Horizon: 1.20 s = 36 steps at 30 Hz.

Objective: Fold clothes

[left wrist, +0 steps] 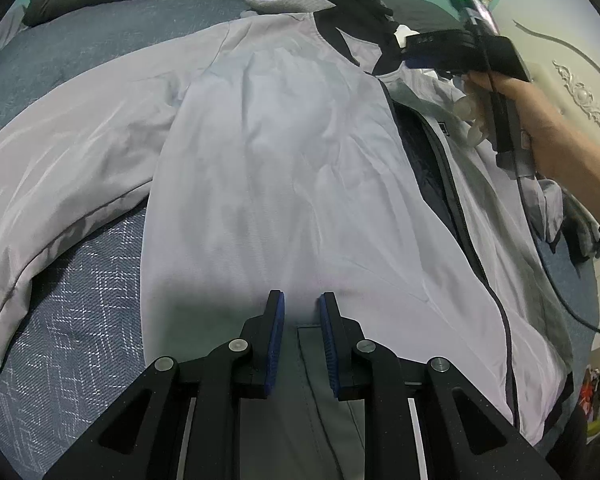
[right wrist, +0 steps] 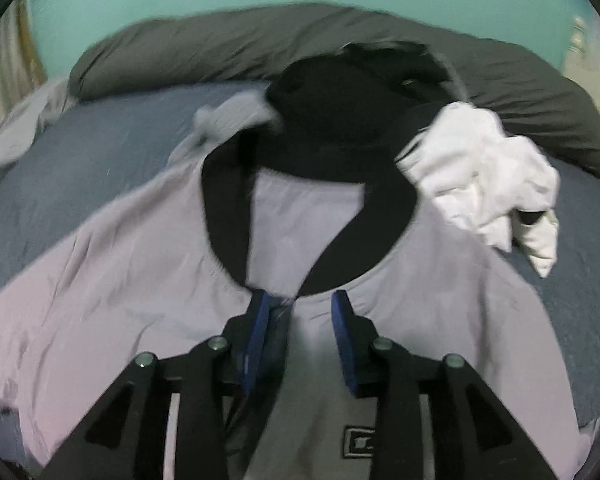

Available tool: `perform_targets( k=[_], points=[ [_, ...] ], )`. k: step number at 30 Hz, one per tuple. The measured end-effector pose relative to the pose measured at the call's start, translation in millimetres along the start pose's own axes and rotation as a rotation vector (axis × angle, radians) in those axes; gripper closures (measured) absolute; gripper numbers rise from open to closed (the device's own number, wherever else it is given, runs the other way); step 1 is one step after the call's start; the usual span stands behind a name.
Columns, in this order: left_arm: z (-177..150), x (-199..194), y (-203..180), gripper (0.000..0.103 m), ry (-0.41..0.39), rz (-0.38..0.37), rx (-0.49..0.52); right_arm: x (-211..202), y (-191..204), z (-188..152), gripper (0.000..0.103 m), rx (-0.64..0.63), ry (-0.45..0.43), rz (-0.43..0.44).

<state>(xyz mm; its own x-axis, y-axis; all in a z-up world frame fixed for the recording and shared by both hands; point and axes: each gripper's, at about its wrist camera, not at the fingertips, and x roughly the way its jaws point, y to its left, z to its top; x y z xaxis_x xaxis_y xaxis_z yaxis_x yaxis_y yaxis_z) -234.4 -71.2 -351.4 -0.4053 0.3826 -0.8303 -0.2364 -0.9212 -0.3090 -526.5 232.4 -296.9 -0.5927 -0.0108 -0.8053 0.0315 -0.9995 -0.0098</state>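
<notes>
Now the pale lilac zip jacket (left wrist: 284, 160) lies spread on the blue bedspread (left wrist: 72, 320). Left gripper (left wrist: 301, 300) at its hem and right gripper (right wrist: 300, 300) at its dark collar (right wrist: 228, 216) both gape, holding nothing; pinch both ends together, evenly.

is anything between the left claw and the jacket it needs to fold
Nothing visible. The left claw hangs open right over the grey jacket near its hem, with only fabric between its pads. The right claw is open at the dark collar. A white garment lies off to the side, partly on the collar.
</notes>
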Motion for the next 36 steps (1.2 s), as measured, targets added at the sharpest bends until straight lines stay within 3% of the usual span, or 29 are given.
perform_targets(
  k=[6, 16, 20, 26, 36],
  points=[
    [-1, 1, 2, 0.083, 0.002, -0.004, -0.004, 25, 13, -20, 0.069, -0.046, 0.100, 0.014],
    [5, -2, 10, 0.083, 0.000, -0.004, -0.008, 33, 8, -30, 0.069, -0.070, 0.112, -0.007],
    [5, -2, 13, 0.083, 0.001, -0.007, -0.012, 32, 2, -33, 0.083, -0.049, 0.092, 0.001],
    [4, 0, 17, 0.083, 0.001, -0.007, -0.012, 27, -2, -37, 0.094, -0.047, 0.062, 0.003],
    [-1, 1, 21, 0.083, 0.000, -0.004, -0.014, 23, -12, -26, 0.097, 0.042, 0.018, 0.071]
  ],
)
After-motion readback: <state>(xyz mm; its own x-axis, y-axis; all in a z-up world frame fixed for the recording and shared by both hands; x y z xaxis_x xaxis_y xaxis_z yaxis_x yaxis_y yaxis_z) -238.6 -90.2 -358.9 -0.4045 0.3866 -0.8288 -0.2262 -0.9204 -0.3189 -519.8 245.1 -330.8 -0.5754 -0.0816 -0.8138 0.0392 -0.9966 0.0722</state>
